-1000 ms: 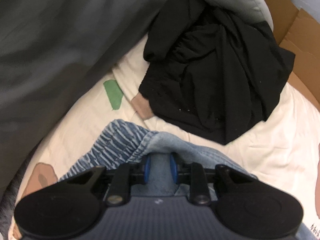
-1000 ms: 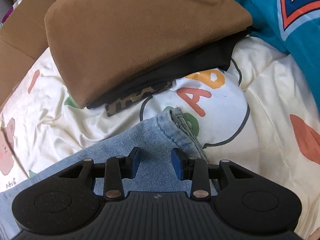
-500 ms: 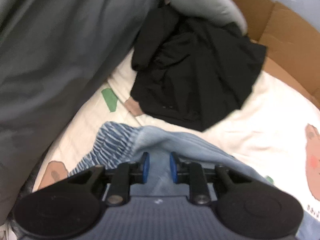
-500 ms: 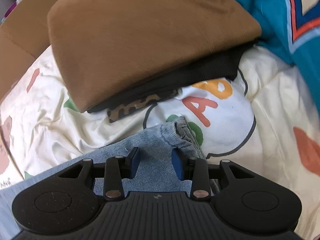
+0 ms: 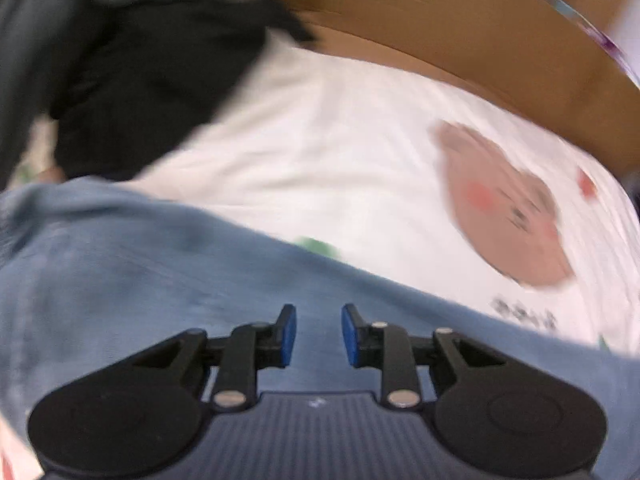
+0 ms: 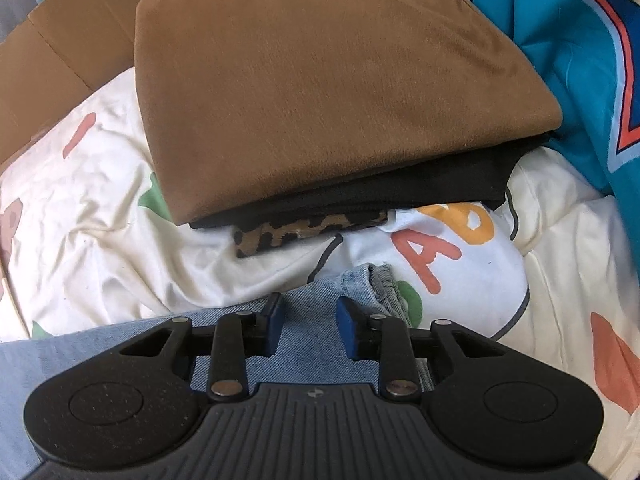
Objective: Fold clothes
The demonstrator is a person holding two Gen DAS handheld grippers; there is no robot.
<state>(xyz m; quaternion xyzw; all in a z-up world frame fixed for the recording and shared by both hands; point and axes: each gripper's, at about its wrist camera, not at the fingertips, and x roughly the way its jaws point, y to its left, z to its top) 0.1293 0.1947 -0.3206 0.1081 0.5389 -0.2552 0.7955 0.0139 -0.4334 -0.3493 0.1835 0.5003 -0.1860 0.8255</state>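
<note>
a: biggest first. printed bedsheet (image 6: 100,216) carries everything. why's the folded stack there?

b: brown cloth (image 6: 320,80) on top of a black layer (image 6: 420,192) and a leopard one (image 6: 296,232), looks parked at the far side as the finished pile, my guess. teal garment (image 6: 560,60) just beside it.

a: task item?

b: jeans (image 5: 140,280), flat on the sheet under both tongs; hem corner (image 6: 372,280) at the right side.

a: tongs?

b: left tongs (image 5: 318,334) part open over denim, blurry, can't tell if pinching. right tongs (image 6: 310,326) closing, denim between the pads, not pressed yet.

a: containers?

b: cardboard (image 5: 460,40) at the far edge, box or sheet unclear, contents not visible. black heap (image 5: 152,80) lies near it.
</note>
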